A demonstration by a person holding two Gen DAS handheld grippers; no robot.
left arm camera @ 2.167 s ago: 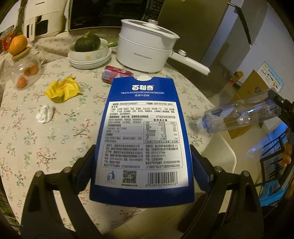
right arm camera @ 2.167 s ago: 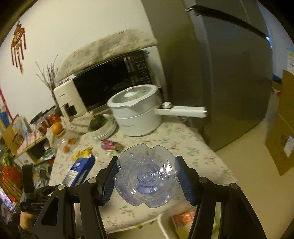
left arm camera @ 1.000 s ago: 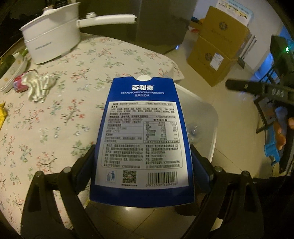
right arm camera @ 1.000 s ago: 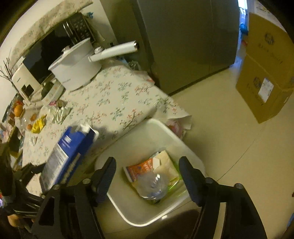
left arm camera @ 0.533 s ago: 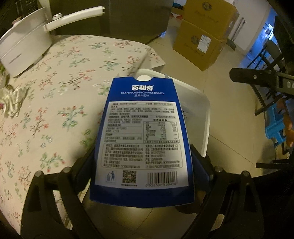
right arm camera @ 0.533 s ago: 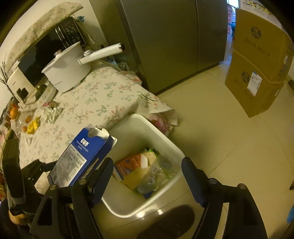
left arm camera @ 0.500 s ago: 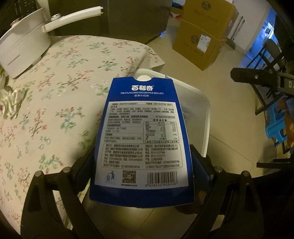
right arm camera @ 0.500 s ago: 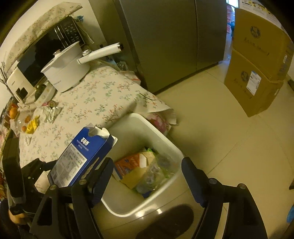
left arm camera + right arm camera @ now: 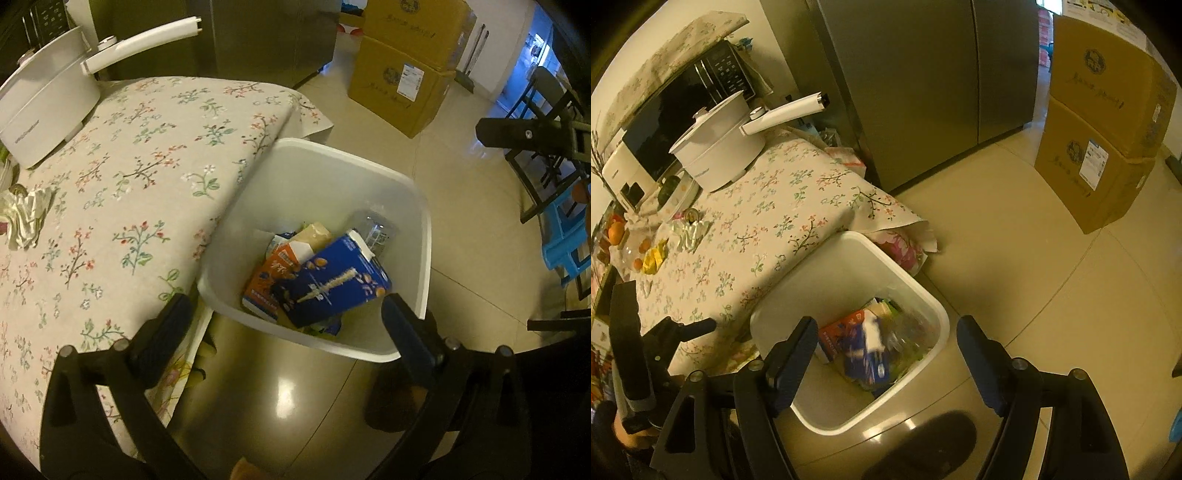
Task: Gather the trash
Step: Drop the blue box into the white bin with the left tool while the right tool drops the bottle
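Note:
The white trash bin [image 9: 424, 236] stands on the floor against the table's edge; it also shows in the right wrist view [image 9: 938, 343]. The blue biscuit box [image 9: 332, 284] lies inside it on an orange carton [image 9: 273, 273], with a clear plastic bottle [image 9: 373, 229] behind. In the right wrist view the blue box [image 9: 868, 354] is blurred. My left gripper [image 9: 284, 325] is open and empty above the bin's near rim. My right gripper [image 9: 886, 343] is open and empty above the bin. A crumpled silver wrapper [image 9: 26, 218] and a yellow wrapper [image 9: 653, 258] lie on the table.
The floral-cloth table [image 9: 122, 192] holds a white pot [image 9: 716, 155] with a long handle, a microwave [image 9: 676, 110], bowls and oranges. A grey fridge [image 9: 923, 74] stands behind. Cardboard boxes [image 9: 1104, 122] are stacked on the tiled floor. A blue stool [image 9: 565, 243] is at the right.
My left gripper has opened and the blue biscuit box has dropped from it into the bin. The right gripper stays open above the bin.

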